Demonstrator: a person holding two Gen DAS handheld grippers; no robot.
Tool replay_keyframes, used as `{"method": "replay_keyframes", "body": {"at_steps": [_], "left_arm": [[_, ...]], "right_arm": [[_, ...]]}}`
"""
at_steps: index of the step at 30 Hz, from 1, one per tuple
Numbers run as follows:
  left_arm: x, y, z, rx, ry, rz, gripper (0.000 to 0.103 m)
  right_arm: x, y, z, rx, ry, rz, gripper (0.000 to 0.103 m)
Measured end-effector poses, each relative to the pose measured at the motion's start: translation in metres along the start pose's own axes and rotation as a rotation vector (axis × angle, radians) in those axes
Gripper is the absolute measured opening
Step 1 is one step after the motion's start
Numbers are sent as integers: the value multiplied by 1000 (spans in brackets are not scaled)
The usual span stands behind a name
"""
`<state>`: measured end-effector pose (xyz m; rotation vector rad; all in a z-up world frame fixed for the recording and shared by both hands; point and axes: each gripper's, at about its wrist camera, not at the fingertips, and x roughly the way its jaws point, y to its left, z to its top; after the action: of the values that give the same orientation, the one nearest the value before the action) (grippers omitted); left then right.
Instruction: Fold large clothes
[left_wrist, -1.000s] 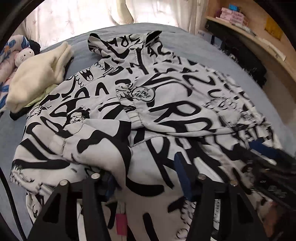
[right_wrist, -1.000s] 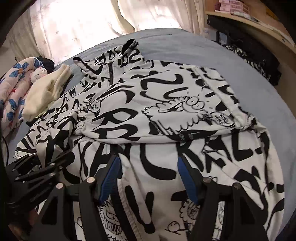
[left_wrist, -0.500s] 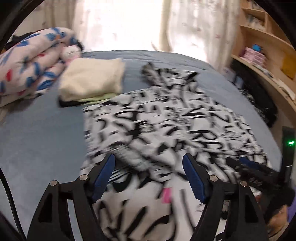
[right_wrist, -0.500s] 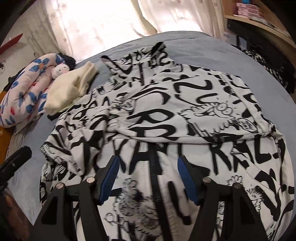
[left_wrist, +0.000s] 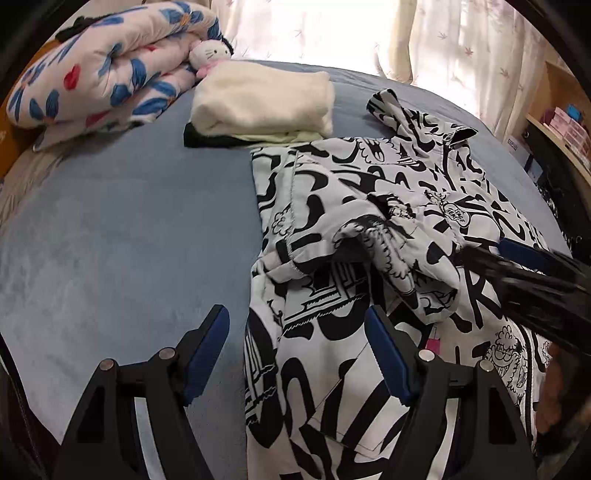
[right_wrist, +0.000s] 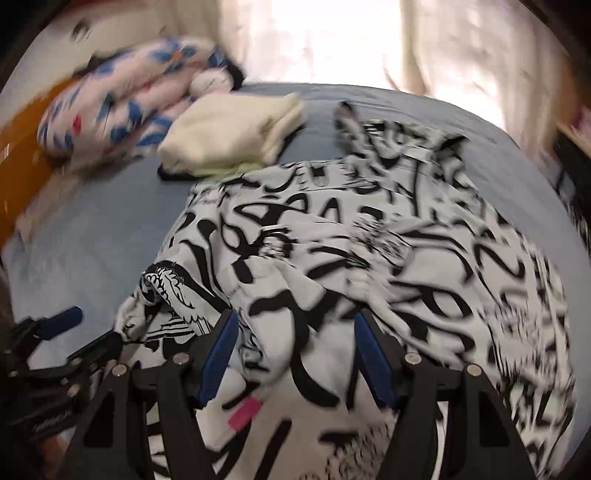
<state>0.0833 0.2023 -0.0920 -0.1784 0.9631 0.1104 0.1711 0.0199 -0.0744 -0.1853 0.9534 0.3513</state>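
Far left of the bed (left_wrist: 110, 229): a rolled floral quilt (left_wrist: 103, 70) with a small white plush cat (left_wrist: 208, 55) tucked against it. Next along, a folded cream garment (left_wrist: 262, 101) stacked on something dark, its corner just touching the top edge of the task's garment.

The black-and-white graffiti-print hoodie (left_wrist: 369, 206) lies spread over the right half of the blue bed cover, hood end toward the curtains (left_wrist: 332, 29), one sleeve folded in and bunched across the chest. A pink tag (left_wrist: 432, 345) shows near the lower hem.

Left gripper (left_wrist: 297, 350): fingers apart, nothing pinched. Its jaws have just been opening, though the widening stopped about half a second back. The left blue pad (left_wrist: 207, 350) hangs over bare bed cover; the right pad (left_wrist: 386, 358) hangs over the hoodie, so the garment's left edge runs between the two pads without being pressed.

Right gripper (right_wrist: 291, 358): fingers likewise released, held apart, grasping nothing. Both pads sit above the hoodie's lower middle, with cloth lying in the gap but loose. This view is badly smeared; fine detail is not readable.

Each gripper shows in the other's view, low at the edge.
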Motion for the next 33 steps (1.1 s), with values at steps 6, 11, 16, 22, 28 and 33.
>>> {"method": "replay_keyframes", "body": {"at_steps": [6, 11, 16, 22, 28, 33], "left_arm": [[13, 17, -6, -44, 43, -21, 74], [25, 27, -11, -77, 87, -30, 74], [26, 26, -14, -83, 96, -39, 74], [22, 16, -19, -57, 87, -40, 74], [25, 2, -21, -12, 104, -54, 74], [20, -3, -15, 15, 104, -86, 74]], "right_arm": [[65, 26, 2, -167, 159, -115, 66], [81, 22, -4, -174, 196, -152, 33], [42, 0, 21, -85, 92, -100, 9], [-22, -89, 18, 249, -109, 15, 9], [18, -152, -49, 421, 130, 20, 32], [3, -176, -62, 445, 111, 61, 43]]}}
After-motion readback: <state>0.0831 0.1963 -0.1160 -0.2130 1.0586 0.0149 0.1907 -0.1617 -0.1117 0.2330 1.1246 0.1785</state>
